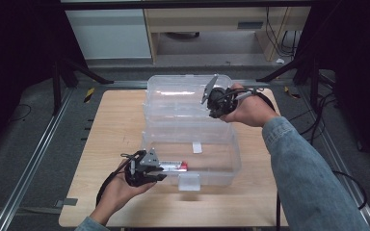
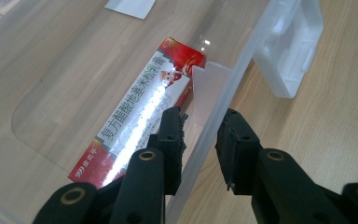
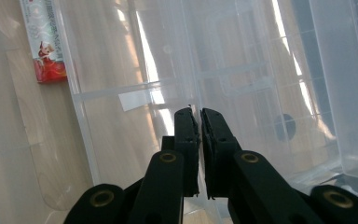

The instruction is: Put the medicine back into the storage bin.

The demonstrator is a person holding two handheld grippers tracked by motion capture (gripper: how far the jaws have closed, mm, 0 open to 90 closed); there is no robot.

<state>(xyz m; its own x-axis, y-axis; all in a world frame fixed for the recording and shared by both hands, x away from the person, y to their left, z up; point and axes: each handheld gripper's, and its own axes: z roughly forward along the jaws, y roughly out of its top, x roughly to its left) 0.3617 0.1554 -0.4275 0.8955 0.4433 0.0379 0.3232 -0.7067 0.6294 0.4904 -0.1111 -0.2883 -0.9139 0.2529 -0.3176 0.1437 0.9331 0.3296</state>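
A clear plastic box sits on the wooden table with its lid raised at the back. A red and white carton lies flat on the box floor by the front wall. My left gripper is open, with one jaw inside and one outside that front wall, close to the carton's side. My right gripper is at the back right, shut on a thin clear edge of the lid.
A clear latch hangs from the middle of the box front. A white label is stuck on the box. Bare table lies left of the box, and dark stands and cables surround the table.
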